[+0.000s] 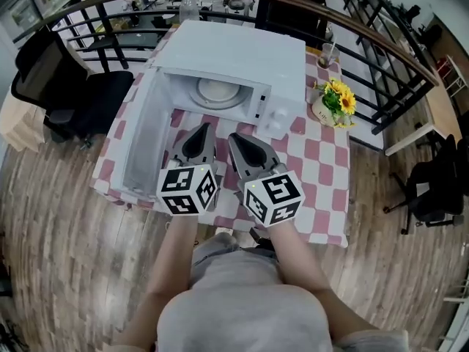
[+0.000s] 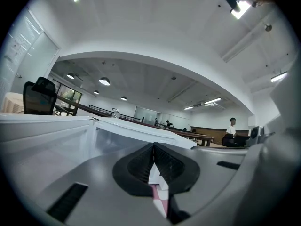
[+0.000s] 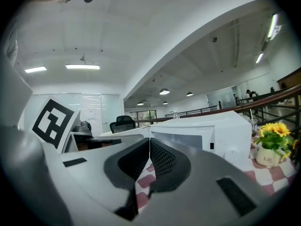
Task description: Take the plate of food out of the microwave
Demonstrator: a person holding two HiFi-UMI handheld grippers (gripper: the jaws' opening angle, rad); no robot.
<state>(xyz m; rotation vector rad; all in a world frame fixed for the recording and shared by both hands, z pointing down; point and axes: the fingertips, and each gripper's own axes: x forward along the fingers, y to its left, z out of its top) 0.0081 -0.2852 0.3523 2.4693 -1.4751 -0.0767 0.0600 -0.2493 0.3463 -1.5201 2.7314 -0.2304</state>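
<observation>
The white microwave [image 1: 234, 57] stands on a red-and-white checked table [image 1: 322, 174] with its door [image 1: 143, 138] swung open to the left. Inside the cavity lies a white round plate [image 1: 218, 92]; what is on it I cannot make out. My left gripper [image 1: 205, 127] and right gripper [image 1: 233, 136] hover side by side just before the opening, both shut and empty. In the left gripper view the left gripper [image 2: 153, 147] points at the open door [image 2: 42, 135]. In the right gripper view the right gripper [image 3: 149, 142] faces the microwave [image 3: 207, 131].
A pot of yellow flowers [image 1: 333, 103] stands right of the microwave, also seen in the right gripper view as flowers [image 3: 273, 140]. A glass [image 1: 327, 53] and a bottle [image 1: 188, 6] stand behind. A black chair [image 1: 66, 86] is at the left; a railing [image 1: 381, 42] curves behind.
</observation>
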